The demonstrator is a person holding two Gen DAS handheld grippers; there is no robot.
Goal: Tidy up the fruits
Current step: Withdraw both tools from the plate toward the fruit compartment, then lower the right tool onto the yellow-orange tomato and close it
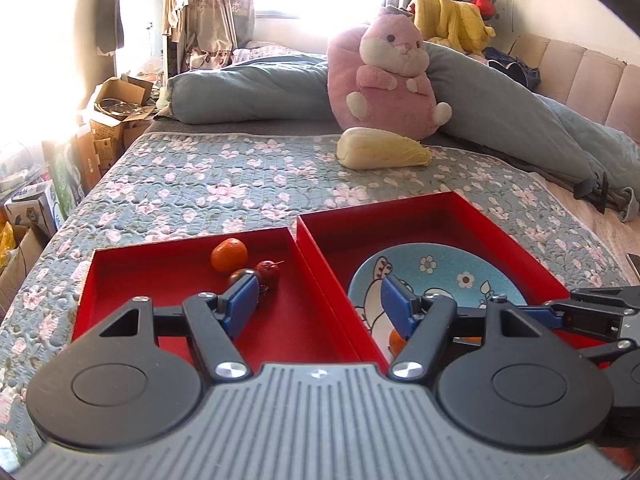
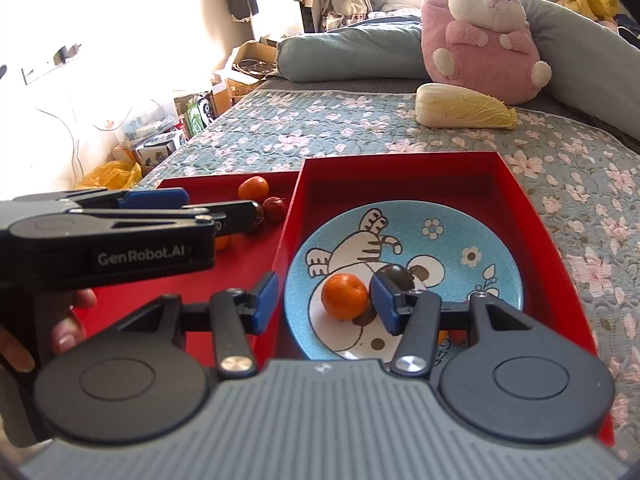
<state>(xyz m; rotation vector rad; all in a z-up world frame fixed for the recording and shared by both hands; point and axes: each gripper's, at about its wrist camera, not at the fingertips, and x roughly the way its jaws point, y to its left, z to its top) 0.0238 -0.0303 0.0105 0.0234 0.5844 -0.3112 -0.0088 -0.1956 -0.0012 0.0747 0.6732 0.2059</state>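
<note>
Sunlit bedroom: a floral quilt (image 1: 224,184) covers the bed, with a pink plush (image 1: 388,76) and a cabbage (image 1: 382,153) near the pillows.

Two red trays sit side by side on the quilt. In the left tray (image 1: 120,276) lie a tangerine (image 1: 229,255), a red fruit (image 1: 269,273) with a stem, and a dark fruit (image 1: 239,276), all close together near the far right corner. In the right wrist view another orange piece shows behind the left gripper's arm there.

Inside the right tray (image 2: 400,168) is a blue plate (image 2: 460,240) with a cartoon animal. On the plate rest an orange (image 2: 345,296) and a dark plum (image 2: 396,276), just beside each other.

The left gripper (image 1: 318,306) hangs over the wall between the trays, jaws wide, nothing between them. The right gripper (image 2: 324,300) hovers low over the plate's near left part, jaws wide as well; the orange sits between the blue pads, not clamped. Its right pad (image 2: 384,304) partly hides the plum.
</note>
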